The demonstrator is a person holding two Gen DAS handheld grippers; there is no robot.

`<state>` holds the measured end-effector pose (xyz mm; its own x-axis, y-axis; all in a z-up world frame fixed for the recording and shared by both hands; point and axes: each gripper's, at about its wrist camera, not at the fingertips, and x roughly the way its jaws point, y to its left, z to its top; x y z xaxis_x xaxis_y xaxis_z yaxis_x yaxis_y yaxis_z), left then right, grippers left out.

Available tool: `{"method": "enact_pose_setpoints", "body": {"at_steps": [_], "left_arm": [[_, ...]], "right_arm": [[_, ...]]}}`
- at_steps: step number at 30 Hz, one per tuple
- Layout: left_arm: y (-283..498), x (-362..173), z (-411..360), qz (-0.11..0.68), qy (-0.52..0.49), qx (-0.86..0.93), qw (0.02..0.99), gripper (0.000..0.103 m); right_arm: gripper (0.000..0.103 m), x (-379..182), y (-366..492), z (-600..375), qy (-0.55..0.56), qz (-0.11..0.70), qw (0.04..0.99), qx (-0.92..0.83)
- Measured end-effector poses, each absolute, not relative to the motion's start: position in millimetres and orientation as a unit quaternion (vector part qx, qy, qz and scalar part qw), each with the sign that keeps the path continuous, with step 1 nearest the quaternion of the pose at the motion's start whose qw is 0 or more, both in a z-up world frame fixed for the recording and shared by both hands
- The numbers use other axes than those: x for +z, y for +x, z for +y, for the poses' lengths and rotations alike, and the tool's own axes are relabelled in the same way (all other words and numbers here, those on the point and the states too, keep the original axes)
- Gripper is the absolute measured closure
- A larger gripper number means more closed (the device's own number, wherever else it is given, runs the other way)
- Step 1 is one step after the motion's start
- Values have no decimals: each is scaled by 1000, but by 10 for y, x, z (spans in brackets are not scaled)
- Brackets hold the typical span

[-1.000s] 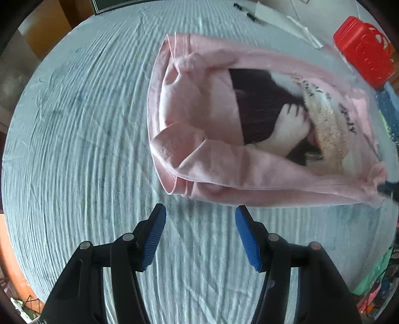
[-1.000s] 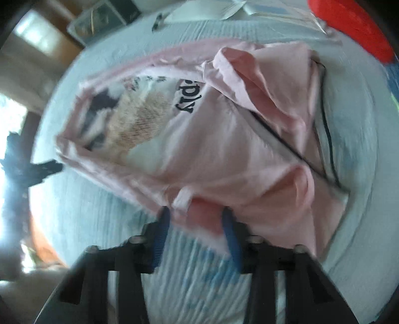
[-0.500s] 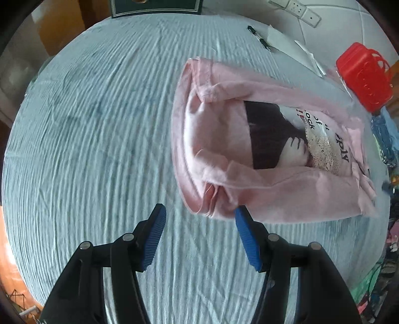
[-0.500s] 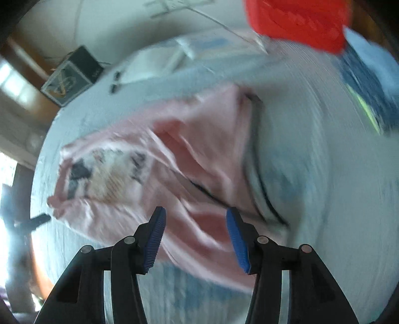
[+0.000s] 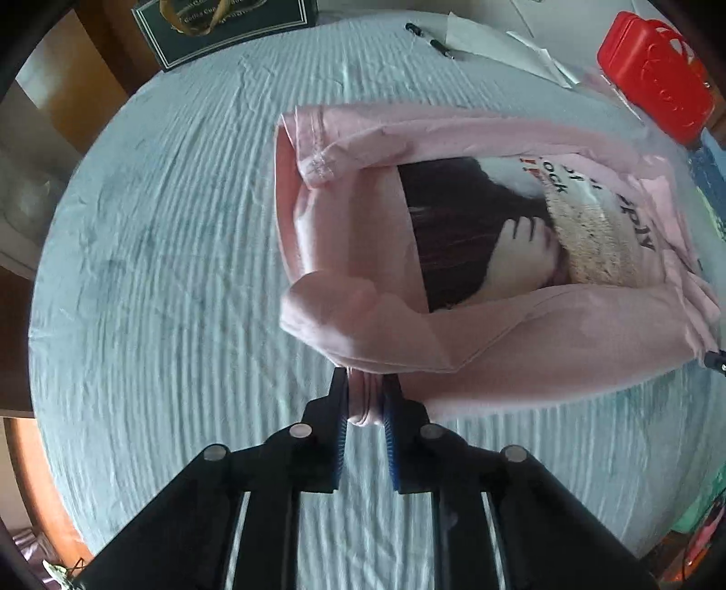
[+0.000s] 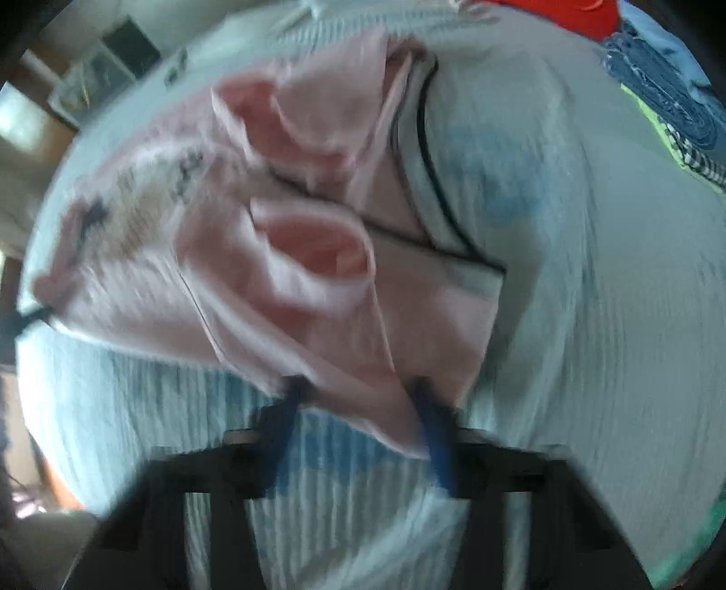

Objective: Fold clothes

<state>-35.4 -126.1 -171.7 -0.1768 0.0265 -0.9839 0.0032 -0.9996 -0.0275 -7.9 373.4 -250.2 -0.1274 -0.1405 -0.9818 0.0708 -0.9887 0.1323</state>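
Note:
A pink printed T-shirt (image 5: pixel 453 254) lies partly folded on a pale blue bedspread (image 5: pixel 159 272), sleeves turned in over the dark picture. My left gripper (image 5: pixel 365 399) is shut on the shirt's near corner hem. In the blurred right wrist view the same shirt (image 6: pixel 290 254) fills the middle, its sleeve opening facing me. My right gripper (image 6: pixel 358 408) is open, and the shirt's near edge lies between its blue fingers (image 6: pixel 435 426).
A red plastic basket (image 5: pixel 653 72) stands at the far right. A pen (image 5: pixel 429 38) and papers (image 5: pixel 499 45) lie at the back, beside a dark box (image 5: pixel 227 27). Folded blue and striped clothes (image 6: pixel 671 100) lie at the right edge.
My left gripper moved forward and closed on the shirt's near corner. My right gripper opened, let go of the hem and shifted along the shirt edge.

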Motion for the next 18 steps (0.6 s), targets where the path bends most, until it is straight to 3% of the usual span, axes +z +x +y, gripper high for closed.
{"method": "enact_pose_setpoints", "body": {"at_steps": [4, 9, 12, 18], "left_arm": [[-288, -1697, -1358, -22, -655, 755, 3, 89], [-267, -1512, -1468, -51, -649, 759, 13, 89], [-310, -1363, -1504, -69, -635, 769, 24, 89], [-364, -1396, -1399, -75, -630, 771, 51, 88]], "right_arm": [[88, -2504, -9, 3976, 680, -40, 48, -730], [67, -2224, -35, 4042, 649, -70, 74, -754], [31, -2090, -173, 4084, 627, -100, 77, -769], [28, -2074, -382, 4126, 614, -111, 54, -779]]}}
